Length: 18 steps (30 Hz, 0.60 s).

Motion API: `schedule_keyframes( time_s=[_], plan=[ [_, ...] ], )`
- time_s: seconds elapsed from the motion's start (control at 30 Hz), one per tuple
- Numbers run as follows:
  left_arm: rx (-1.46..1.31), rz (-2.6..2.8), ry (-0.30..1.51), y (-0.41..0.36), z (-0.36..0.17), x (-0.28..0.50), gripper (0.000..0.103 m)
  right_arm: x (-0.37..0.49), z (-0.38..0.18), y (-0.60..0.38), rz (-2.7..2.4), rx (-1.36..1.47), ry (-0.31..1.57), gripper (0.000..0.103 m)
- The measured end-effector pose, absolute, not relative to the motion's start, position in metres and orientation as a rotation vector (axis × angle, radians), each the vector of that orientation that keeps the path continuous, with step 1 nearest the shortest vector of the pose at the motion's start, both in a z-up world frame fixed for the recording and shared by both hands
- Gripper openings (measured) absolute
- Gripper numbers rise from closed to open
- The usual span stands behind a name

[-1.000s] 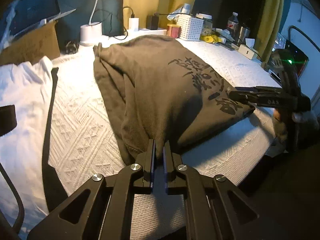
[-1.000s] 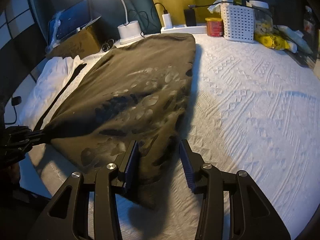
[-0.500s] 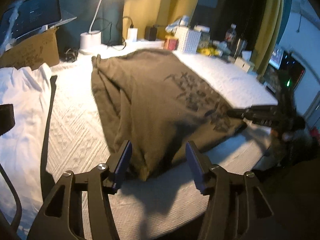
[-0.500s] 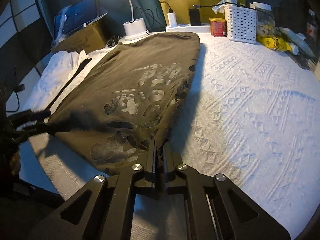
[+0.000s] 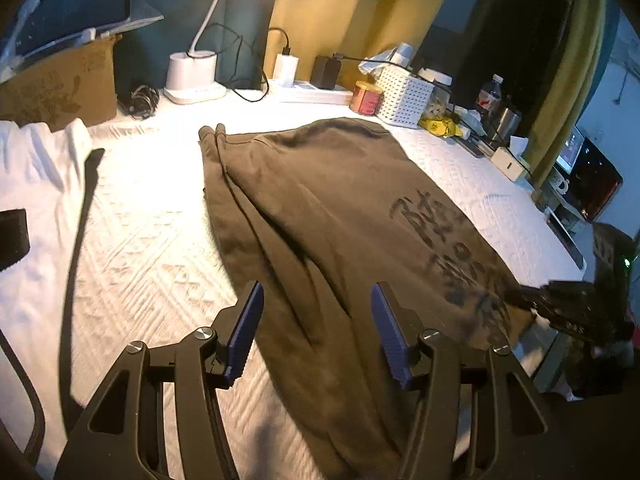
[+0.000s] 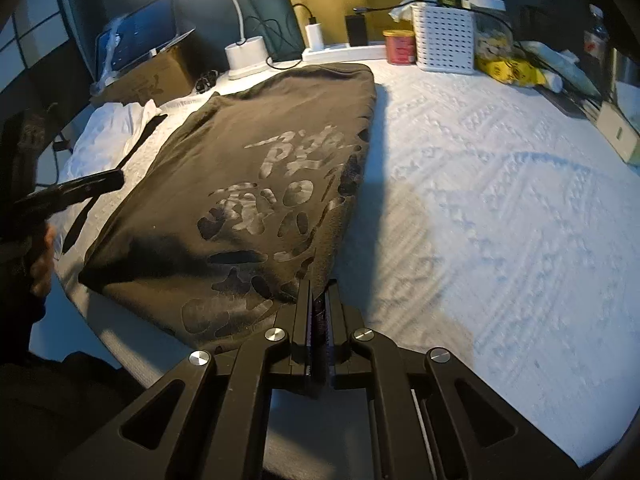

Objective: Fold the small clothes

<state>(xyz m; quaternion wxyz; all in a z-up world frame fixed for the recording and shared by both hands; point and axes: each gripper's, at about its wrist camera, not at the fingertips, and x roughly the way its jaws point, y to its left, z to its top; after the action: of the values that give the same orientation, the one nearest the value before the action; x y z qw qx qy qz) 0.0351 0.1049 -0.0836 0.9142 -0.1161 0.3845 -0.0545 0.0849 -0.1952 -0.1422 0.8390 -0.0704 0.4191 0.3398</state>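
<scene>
Right tongs (image 6: 318,304): clamped together on the near right corner of the brown shirt (image 6: 248,184). Left tongs (image 5: 316,328): spread apart above the shirt's near left edge, pads clear of the cloth, after just opening. Shirt: spread flat on the white bedspread (image 6: 500,200), dark print facing up. Far beyond: white lamp base (image 5: 192,76), red tin (image 5: 366,98), white basket (image 6: 444,38). Far left: white cloth (image 5: 36,168).

A lit desk lamp (image 5: 192,76) glares from the back, throwing warm light over the white textured bedspread (image 6: 500,184). Dark teal wall (image 5: 240,8) behind it, a mustard-yellow curtain (image 5: 344,20) beside. A cardboard box (image 5: 56,84) sits far left, a white perforated basket (image 6: 444,38) and clutter along the far edge
</scene>
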Motion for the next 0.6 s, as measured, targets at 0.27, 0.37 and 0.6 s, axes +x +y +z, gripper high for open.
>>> schedule_keyframes(
  time_s=[0.27, 0.37, 0.6],
  plan=[
    [-0.206, -0.050, 0.836, 0.106, -0.096, 0.061, 0.038, 0.091, -0.140, -0.198, 0.761, -0.139, 0.904, 0.006],
    [-0.221, -0.047, 0.854, 0.108, -0.099, 0.067, 0.038, 0.098, -0.140, -0.196, 0.792, -0.160, 0.925, 0.006],
    [-0.188, -0.033, 0.848, 0.108, -0.095, 0.067, 0.001, 0.114, -0.131, -0.195, 0.772, -0.174, 0.850, 0.072]
  ],
)
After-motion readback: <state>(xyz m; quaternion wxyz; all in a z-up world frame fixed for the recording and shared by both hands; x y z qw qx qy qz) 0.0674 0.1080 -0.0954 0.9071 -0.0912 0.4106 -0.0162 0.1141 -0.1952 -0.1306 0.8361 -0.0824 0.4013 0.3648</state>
